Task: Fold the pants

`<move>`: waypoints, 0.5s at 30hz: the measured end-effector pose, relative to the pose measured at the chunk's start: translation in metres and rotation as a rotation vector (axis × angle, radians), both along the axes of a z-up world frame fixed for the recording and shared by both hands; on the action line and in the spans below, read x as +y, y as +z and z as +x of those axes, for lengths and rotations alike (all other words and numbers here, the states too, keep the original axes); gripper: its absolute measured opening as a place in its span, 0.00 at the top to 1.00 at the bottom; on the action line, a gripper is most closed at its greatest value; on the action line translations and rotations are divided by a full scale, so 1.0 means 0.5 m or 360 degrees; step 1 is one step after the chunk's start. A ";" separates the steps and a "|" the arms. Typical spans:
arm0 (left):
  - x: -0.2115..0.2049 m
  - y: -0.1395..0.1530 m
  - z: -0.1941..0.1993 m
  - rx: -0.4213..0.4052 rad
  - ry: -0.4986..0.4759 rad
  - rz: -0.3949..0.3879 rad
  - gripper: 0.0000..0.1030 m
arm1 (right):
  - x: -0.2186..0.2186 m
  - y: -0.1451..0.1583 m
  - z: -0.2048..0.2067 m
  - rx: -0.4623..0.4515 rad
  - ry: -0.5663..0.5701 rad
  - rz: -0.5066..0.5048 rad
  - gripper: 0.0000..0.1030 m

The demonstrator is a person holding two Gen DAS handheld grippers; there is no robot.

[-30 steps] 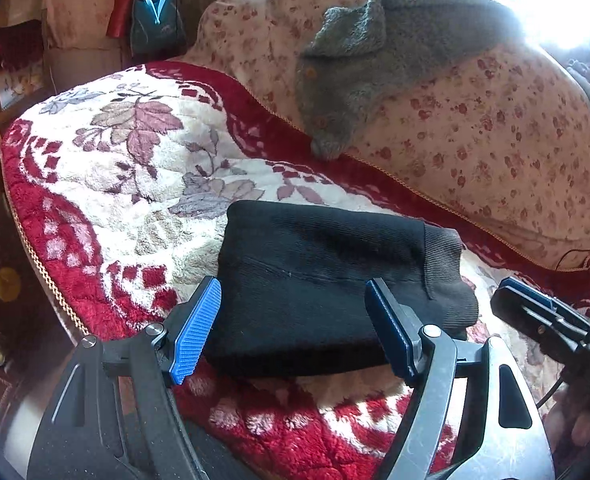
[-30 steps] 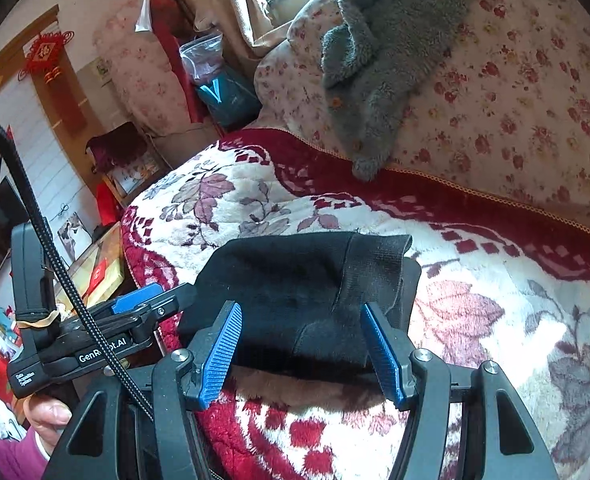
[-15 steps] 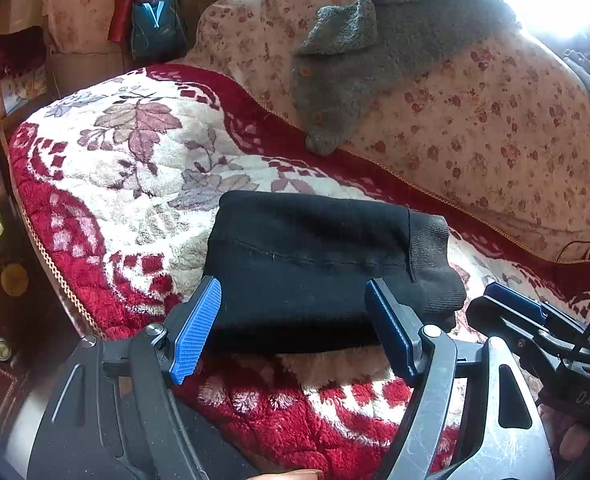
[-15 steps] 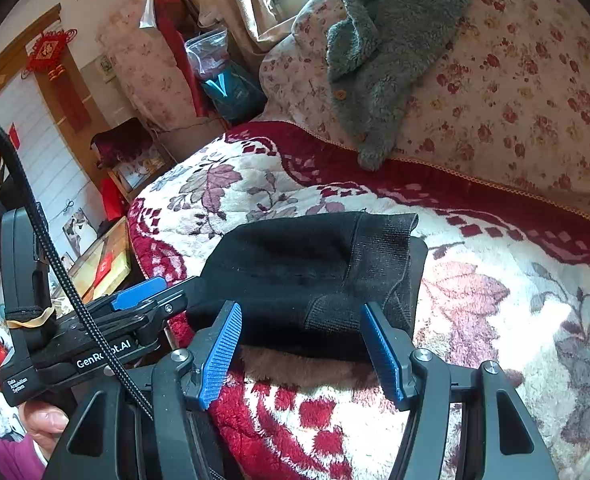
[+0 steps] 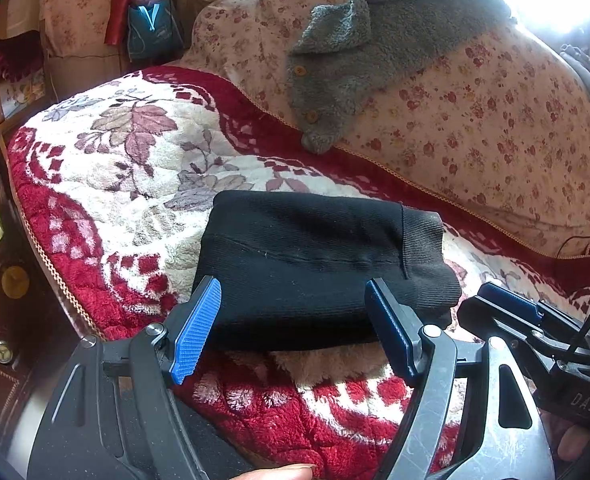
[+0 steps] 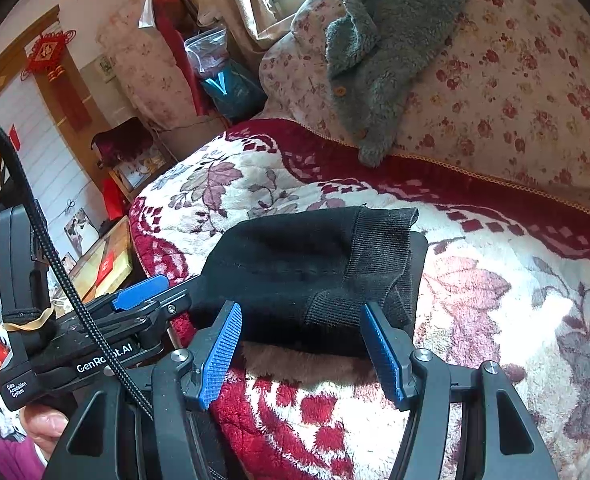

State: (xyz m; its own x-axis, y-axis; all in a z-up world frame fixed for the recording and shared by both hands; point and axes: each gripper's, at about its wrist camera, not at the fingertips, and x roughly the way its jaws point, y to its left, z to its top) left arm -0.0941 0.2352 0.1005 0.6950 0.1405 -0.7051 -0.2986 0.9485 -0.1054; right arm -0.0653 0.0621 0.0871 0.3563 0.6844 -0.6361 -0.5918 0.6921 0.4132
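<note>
A: Looking at the left wrist view, where are the pants point(image 5: 315, 256)?

B: Centre of the frame, a compact black bundle lying on the plush red-and-cream blanket point(image 5: 107, 184), near its front edge. In the right wrist view they sit centre too, with the ribbed band point(image 6: 379, 248) turned toward the right of the picture.

A: And the tools?

B: The left gripper point(image 5: 295, 328) stands with its blue pads spread wide at the bottom of its own view, nothing between them; the bundle lies just beyond the tips. The right gripper point(image 6: 303, 344) is the same: jaws apart, empty, the near edge of the pants just past them. Neither appears to touch the cloth.

A: How would that bundle handle?

B: It looks like soft, thick knit, light and limp, several layers deep. I'd judge it will sag and unroll if lifted by one corner. The ribbed band is the firmest part; pinching there through all the layers, with the other gripper on the opposite end, should keep the stack together.

A: Is the folding finished?

B: It looks close to done: tidy, squared, edges roughly aligned. The deep pile of the blanket may drag on the knit if it is slid instead of lifted.
</note>
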 end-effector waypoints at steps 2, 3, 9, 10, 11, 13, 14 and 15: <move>-0.001 0.000 -0.001 0.0000 0.0002 -0.0002 0.27 | -0.001 0.001 0.001 -0.0003 0.0001 0.0002 0.42; -0.001 0.001 0.000 0.0000 0.0001 -0.0003 0.27 | -0.001 0.002 0.001 -0.0007 0.0003 0.0003 0.42; -0.002 0.001 -0.001 -0.0003 0.0005 -0.0005 0.27 | 0.000 0.009 0.000 -0.0019 0.0014 0.0006 0.42; -0.003 0.002 0.000 -0.0002 0.0004 -0.0005 0.27 | 0.000 0.008 0.001 -0.0020 0.0016 0.0005 0.42; -0.002 0.002 0.000 -0.0002 0.0003 -0.0001 0.27 | 0.000 0.008 0.001 -0.0020 0.0018 0.0005 0.42; -0.004 0.004 0.004 -0.0003 0.0007 0.0001 0.27 | 0.000 0.009 0.000 -0.0019 0.0020 0.0004 0.42; -0.005 0.006 0.007 -0.0003 0.0007 0.0000 0.27 | 0.001 0.009 0.000 -0.0019 0.0021 0.0003 0.42; -0.005 0.006 0.007 -0.0004 0.0006 -0.0001 0.27 | 0.002 0.010 0.001 -0.0019 0.0021 0.0002 0.42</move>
State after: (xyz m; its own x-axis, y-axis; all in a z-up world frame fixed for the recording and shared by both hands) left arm -0.0905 0.2327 0.1036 0.6963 0.1425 -0.7035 -0.3017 0.9474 -0.1067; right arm -0.0650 0.0631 0.0919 0.3549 0.6900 -0.6308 -0.6058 0.6837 0.4070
